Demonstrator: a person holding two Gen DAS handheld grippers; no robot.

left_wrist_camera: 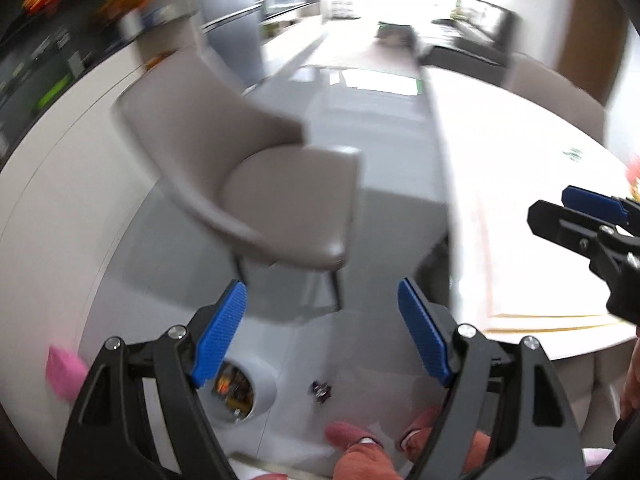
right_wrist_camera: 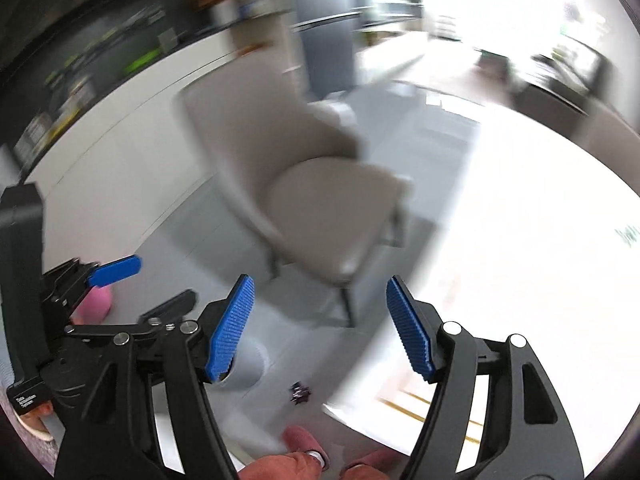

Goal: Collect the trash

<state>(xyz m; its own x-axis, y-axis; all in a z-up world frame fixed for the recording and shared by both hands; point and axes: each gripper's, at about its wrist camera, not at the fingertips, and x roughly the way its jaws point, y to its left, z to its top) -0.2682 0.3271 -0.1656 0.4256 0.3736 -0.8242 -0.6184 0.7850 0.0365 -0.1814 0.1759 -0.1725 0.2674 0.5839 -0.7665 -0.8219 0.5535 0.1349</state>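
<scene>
Wrapper [left_wrist_camera: 321,390]: small dark crumpled scrap on the grey floor, between bin [left_wrist_camera: 240,394] and bench [left_wrist_camera: 520,200], in front of the chair [left_wrist_camera: 280,200]
Handling: I judge it light, thin and crinkly; pinch it across the middle from above
Left gripper [left_wrist_camera: 320,336]: jaws apart, nothing between
Right gripper [right_wrist_camera: 320,328]: jaws apart, nothing between
Bin: white, round, some trash already inside

Beige chair [left_wrist_camera: 280,200] on grey floor [left_wrist_camera: 384,128], white table [left_wrist_camera: 520,200] beside it, blurred shelves [left_wrist_camera: 48,60]
</scene>
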